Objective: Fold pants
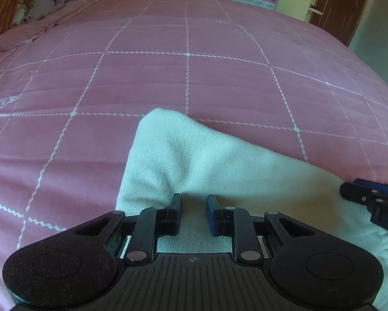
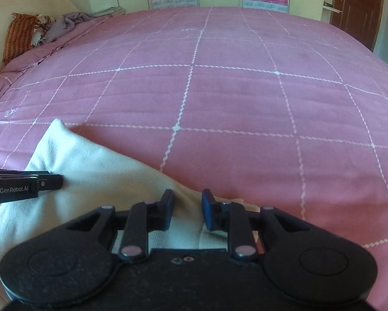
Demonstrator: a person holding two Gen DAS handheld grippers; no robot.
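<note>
Bed: a wide bed (image 2: 219, 90) covered by a pink quilted spread with a white grid is seen.
Pants: pale mint-white woven pants (image 1: 194, 160) are bunched at the spread's near edge, one rounded end raised.
Left gripper (image 1: 194, 207): jaws are narrowed over the cloth; whether it is pinched cannot be told.
Right gripper (image 2: 188, 202): jaws are narrowed at the cloth's right edge; a grip cannot be confirmed.
Progress: judged mid-fold; flattening and a final fold are left.

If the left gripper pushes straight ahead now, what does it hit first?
Most likely the pale pants bunched right ahead of the left gripper, then the pink bedspread beyond; depth is uncertain.
</note>
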